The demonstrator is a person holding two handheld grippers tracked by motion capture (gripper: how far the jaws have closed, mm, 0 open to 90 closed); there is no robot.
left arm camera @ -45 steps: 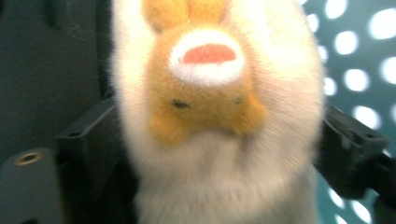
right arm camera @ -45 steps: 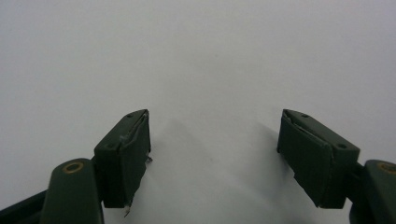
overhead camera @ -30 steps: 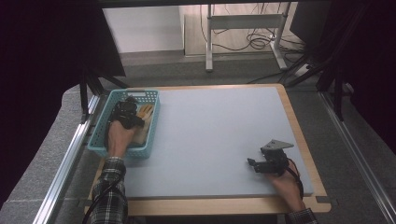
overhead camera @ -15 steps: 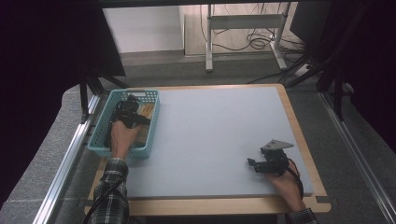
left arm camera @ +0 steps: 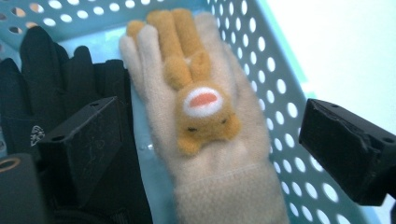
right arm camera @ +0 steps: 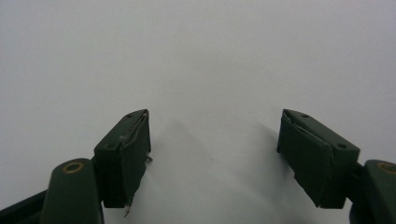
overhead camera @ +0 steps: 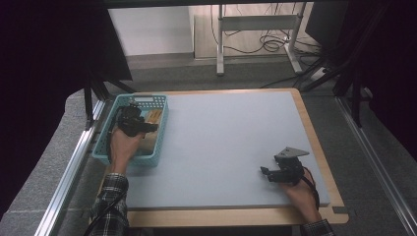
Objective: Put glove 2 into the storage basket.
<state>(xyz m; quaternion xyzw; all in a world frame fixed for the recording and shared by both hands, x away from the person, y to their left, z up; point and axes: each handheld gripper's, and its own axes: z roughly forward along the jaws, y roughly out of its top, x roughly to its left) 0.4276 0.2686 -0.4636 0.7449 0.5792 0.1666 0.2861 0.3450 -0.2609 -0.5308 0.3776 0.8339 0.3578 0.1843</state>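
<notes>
Grey matting covers the table top (overhead camera: pixel 231 147), framed by a pale wooden edge, with dark floor and a desk's legs and cables beyond it. At the table's left edge sits a turquoise perforated basket (overhead camera: pixel 160 129).

Inside the basket, seen from the left gripper view, a cream fleece glove (left arm camera: pixel 219 186) lies flat on the bottom with its fingers pointing away from the camera; a small orange plush animal with a white muzzle is sewn on its back. Just beside it, on the side away from the basket's long wall, lie black gloves (left arm camera: pixel 51 93), touching the cream one along its edge.

The left gripper (left arm camera: pixel 210 140) hangs over the basket with its 2 jaws spread wide; they have just been opening, and the cream glove lies between and below them, with neither pad pressing on it. In the high view the left hand holds this gripper (overhead camera: pixel 132 120) above the basket's middle.

The right gripper (overhead camera: pixel 280 172) rests near the table's right front corner, well apart from the basket. Its jaws are also spread, with bare grey mat between them (right arm camera: pixel 215 154).
</notes>
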